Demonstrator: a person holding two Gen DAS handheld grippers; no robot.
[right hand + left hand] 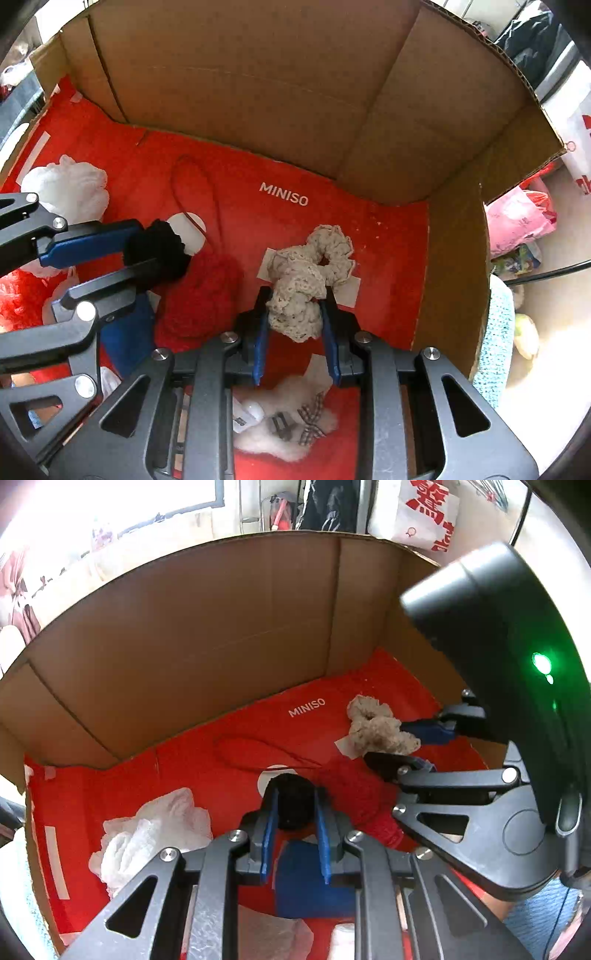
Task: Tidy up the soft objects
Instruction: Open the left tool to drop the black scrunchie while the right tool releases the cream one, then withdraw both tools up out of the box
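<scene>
Both claws are clenched, each on a soft thing, and I see them reaching down into the cardboard box (258,74) with the red bag (351,229) lining its floor. My left gripper (294,805) is clamped on a black scrunchie (294,801), which sits between the blue pads just above the bag, beside a red knitted piece (354,794). My right gripper (295,306) grasps a cream lace scrunchie (303,288); its far loop rests on the bag near the white lettering. A crumpled white cloth (147,830) lies at the left of the box floor. A fluffy white item (288,417) with a checked bow lies beneath the right gripper.
</scene>
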